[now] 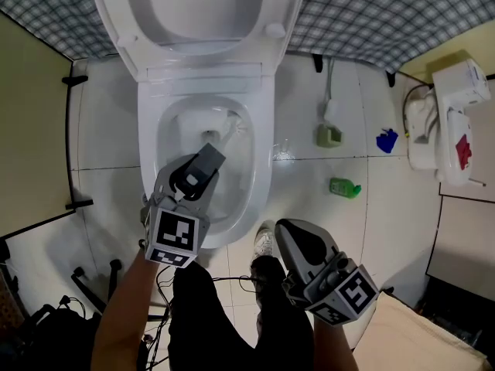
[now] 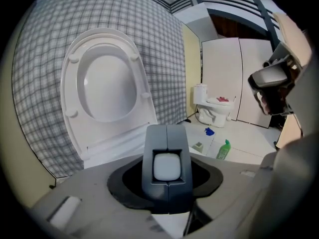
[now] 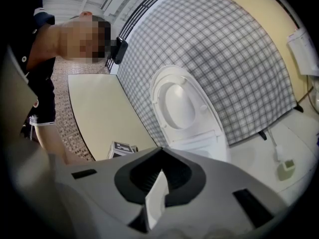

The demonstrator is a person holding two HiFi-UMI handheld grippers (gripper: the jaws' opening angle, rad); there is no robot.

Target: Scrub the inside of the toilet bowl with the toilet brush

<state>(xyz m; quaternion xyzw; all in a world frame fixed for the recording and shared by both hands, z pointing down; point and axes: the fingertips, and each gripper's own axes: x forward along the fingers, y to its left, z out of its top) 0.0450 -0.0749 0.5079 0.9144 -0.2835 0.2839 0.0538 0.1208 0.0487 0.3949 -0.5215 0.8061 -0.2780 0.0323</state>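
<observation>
The white toilet (image 1: 263, 130) stands with its lid and seat raised (image 1: 193, 10); its bowl (image 1: 174, 130) is open below me. My left gripper (image 1: 193, 182) hangs over the bowl's near side, shut on the grey handle of the toilet brush (image 1: 204, 165). The brush's white head (image 1: 229, 130) reaches toward the back of the bowl. In the left gripper view the handle's end (image 2: 167, 166) shows as a grey block with a white square. My right gripper (image 1: 292, 236) is held low at the right beside the toilet, shut and holding nothing.
On the tiled floor right of the toilet stand a grey-green holder (image 1: 330, 134), a green bottle (image 1: 344, 188) and a blue object (image 1: 387, 140). A small white toilet-like unit (image 1: 448, 122) is at the far right. A beige partition (image 1: 31, 130) is on the left, with cables (image 1: 93, 280) below it.
</observation>
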